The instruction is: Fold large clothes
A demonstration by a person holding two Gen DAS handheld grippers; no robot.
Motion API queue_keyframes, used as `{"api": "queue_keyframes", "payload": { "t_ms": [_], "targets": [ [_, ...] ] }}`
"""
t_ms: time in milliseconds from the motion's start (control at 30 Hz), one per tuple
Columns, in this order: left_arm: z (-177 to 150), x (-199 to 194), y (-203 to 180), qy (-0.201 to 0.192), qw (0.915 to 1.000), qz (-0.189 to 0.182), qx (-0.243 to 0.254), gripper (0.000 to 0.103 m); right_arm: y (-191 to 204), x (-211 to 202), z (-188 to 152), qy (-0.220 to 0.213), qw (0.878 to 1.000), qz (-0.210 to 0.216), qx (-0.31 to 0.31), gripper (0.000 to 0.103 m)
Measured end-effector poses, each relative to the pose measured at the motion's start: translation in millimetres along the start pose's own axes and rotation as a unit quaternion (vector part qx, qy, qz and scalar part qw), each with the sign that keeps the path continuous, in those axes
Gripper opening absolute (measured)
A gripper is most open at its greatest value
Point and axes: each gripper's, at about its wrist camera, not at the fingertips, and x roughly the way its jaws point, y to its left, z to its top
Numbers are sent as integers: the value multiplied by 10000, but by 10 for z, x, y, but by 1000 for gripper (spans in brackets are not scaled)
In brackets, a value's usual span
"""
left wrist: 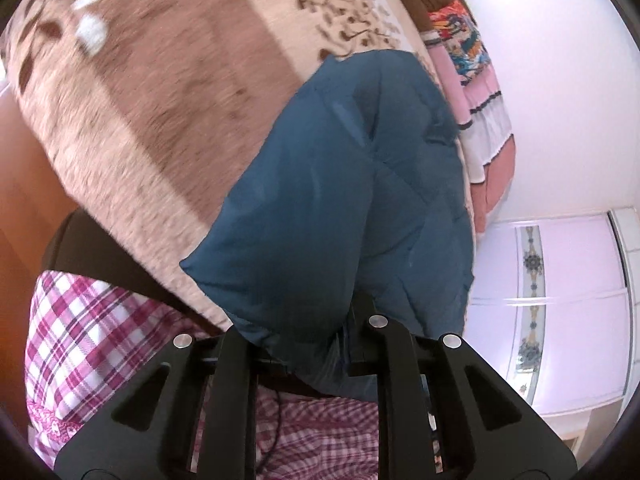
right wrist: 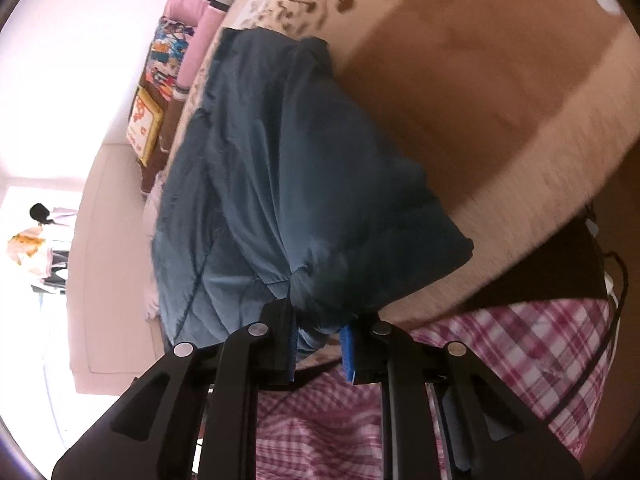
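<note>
Left wrist view showed the left claw [left wrist: 316,344] clamped on a bunched edge of the teal quilted jacket [left wrist: 340,184], which lay over the brown patterned blanket [left wrist: 160,92]. Right claw [right wrist: 318,336] likewise pinched the jacket's gathered fabric, above the pink plaid cloth [right wrist: 520,344].

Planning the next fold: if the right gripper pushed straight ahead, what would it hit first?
The blue garment that the right gripper already pinches; behind it lies the tan blanket, though depth is unclear.
</note>
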Motion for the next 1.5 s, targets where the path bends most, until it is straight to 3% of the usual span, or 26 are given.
{"api": "queue_keyframes", "payload": {
  "t_ms": [67, 133, 233, 333, 400, 533, 667, 800, 867, 933, 1067, 1200, 1333, 1500],
  "targets": [
    [-14, 30, 28, -32, 10000, 60, -11, 18, -63, 49, -21, 13, 10000, -69, -7, 20],
    [-26, 39, -18, -91, 9998, 178, 92, 20, -63, 100, 3, 47, 9996, -286, 0, 31],
    [-14, 51, -115, -163, 9989, 339, 272, 25, 24, 76, 12, -3, 9983, -570, -95, 38],
    [-29, 24, -143, -219, 9980, 463, 366, 29, 149, -59, -59, -131, 9946, -974, -329, 38],
    [-32, 32, -192, -199, 9964, 612, 556, 34, 308, -183, -132, -285, 9882, -1360, -647, 38],
    [-64, 70, -367, -186, 9872, 1030, 1207, 46, 807, -360, -342, -699, 9612, -2036, -1724, 38],
    [-82, 102, -452, -147, 9773, 1334, 1638, 54, 1287, -202, -486, -596, 9406, -2086, -2612, 38],
    [-70, 131, -501, -89, 9685, 1562, 1938, 55, 1742, 112, -657, -452, 9135, -2012, -3507, 38],
    [-85, 143, -539, -93, 9654, 1630, 2031, 55, 1937, 317, -742, -415, 8942, -2141, -3909, 38],
    [-91, 154, -555, -77, 9618, 1708, 2138, 55, 2055, 482, -783, -327, 8848, -2141, -4126, 38],
    [-63, 156, -546, 11, 9606, 1748, 2159, 56, 2164, 647, -909, -191, 8798, -2079, -4271, 38],
    [-75, 183, -551, 52, 9569, 1844, 2243, 57, 2092, 748, -948, 318, 8986, -1879, -3953, 38],
    [-111, 192, -526, -55, 9585, 1951, 2078, 62, 2215, 790, -1070, 168, 8772, -2156, -4286, 38],
    [-178, 211, -488, -291, 9603, 2168, 1732, 69, 2302, 909, -1018, 319, 8703, -2126, -4431, 43]
  ]
}}
